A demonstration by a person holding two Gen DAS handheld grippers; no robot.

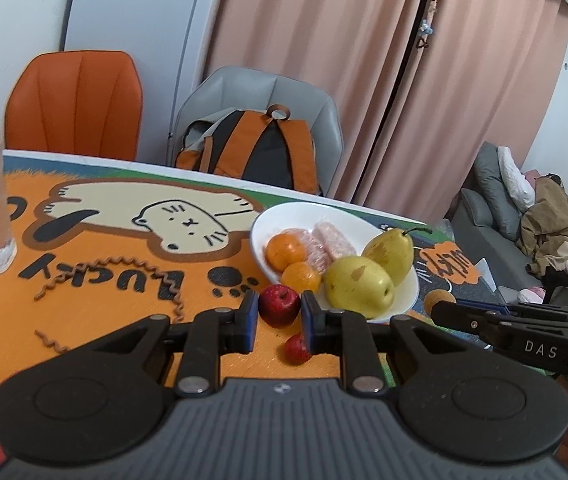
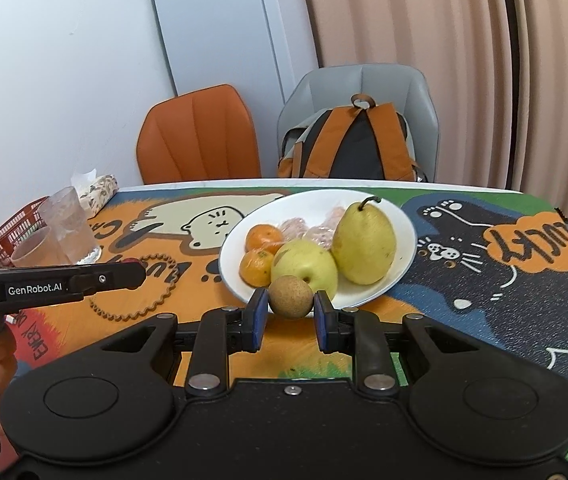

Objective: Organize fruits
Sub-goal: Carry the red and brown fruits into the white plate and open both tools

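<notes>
In the left wrist view my left gripper (image 1: 278, 305) is shut on a small red apple-like fruit (image 1: 279, 307), held just above the table. A second small red fruit (image 1: 297, 349) lies on the mat below it. Beyond stands a white plate (image 1: 268, 216) with two yellow pears (image 1: 358, 286), two oranges (image 1: 286, 250) and pink wrapped pieces (image 1: 334, 240). In the right wrist view my right gripper (image 2: 290, 305) is shut on a round brown fruit (image 2: 291, 296) at the near rim of the plate (image 2: 404, 216). The right gripper (image 1: 440, 303) shows beside the plate's right side.
Glass tumblers (image 2: 70, 224), a red basket (image 2: 8, 232) and a tissue box (image 2: 98, 192) crowd the table's left side. A brown wavy cord (image 2: 144, 292) lies on the cartoon mat. An orange chair (image 2: 200, 140) and a grey chair with a backpack (image 2: 352, 144) stand behind the table.
</notes>
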